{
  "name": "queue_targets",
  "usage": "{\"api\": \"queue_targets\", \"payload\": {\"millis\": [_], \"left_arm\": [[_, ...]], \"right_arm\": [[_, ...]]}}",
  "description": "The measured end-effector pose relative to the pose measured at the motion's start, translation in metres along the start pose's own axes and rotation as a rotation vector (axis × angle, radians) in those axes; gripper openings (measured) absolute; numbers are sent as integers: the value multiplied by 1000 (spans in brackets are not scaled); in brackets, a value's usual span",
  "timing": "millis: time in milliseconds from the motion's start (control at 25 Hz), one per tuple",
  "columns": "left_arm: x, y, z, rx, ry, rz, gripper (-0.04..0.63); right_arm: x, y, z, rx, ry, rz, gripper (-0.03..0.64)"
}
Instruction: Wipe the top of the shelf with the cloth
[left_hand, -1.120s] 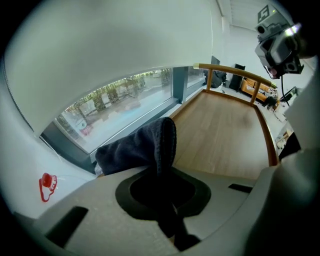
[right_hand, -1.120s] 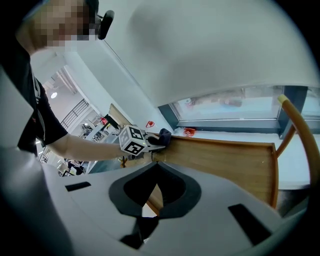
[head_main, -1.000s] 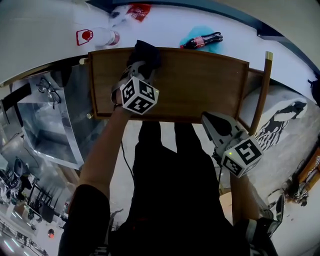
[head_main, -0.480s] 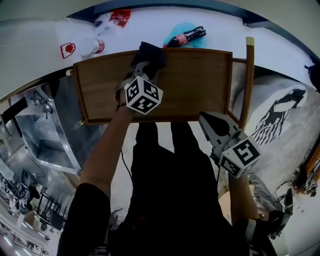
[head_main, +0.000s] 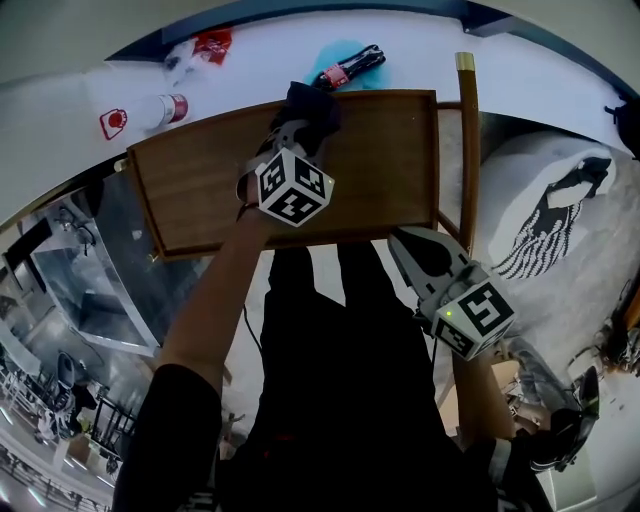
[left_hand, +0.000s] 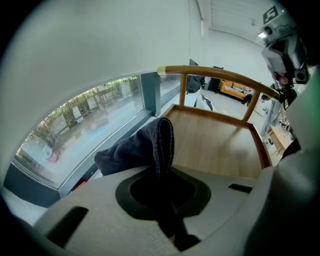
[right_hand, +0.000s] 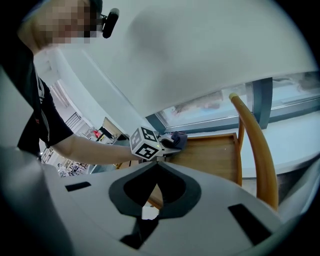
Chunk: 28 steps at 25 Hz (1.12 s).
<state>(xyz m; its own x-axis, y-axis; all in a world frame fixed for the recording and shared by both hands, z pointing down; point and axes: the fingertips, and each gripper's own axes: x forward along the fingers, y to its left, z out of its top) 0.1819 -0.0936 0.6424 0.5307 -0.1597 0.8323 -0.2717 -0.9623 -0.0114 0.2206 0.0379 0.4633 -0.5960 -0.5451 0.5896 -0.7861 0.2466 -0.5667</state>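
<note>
A dark cloth lies bunched at the far edge of the brown wooden shelf top, a little right of its middle. My left gripper is shut on the cloth and presses it to the wood. In the left gripper view the cloth rises folded out of the left gripper, with the shelf top beyond. My right gripper hangs shut and empty at the shelf's front right corner. From the right gripper, I see the cloth and shelf top ahead.
Behind the shelf a white sill holds a cola bottle, a clear bottle with a red label and a red wrapper. A wooden post runs along the shelf's right side. A glass panel stands to the left.
My left gripper has slid the cloth to the right along the shelf's far edge. The right gripper stays shut near the front right corner.
</note>
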Motion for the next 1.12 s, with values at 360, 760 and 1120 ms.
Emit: {"api": "queue_targets", "payload": {"millis": [360, 760, 1120], "left_arm": [[26, -28, 37, 46, -21, -53, 35], [52, -59, 80, 100, -45, -111, 35], [63, -78, 104, 130, -72, -169, 35]], "right_arm": [[-22, -17, -7, 34, -32, -22, 5], [-45, -30, -11, 65, -45, -38, 5], [-58, -38, -13, 78, -61, -61, 5]]}}
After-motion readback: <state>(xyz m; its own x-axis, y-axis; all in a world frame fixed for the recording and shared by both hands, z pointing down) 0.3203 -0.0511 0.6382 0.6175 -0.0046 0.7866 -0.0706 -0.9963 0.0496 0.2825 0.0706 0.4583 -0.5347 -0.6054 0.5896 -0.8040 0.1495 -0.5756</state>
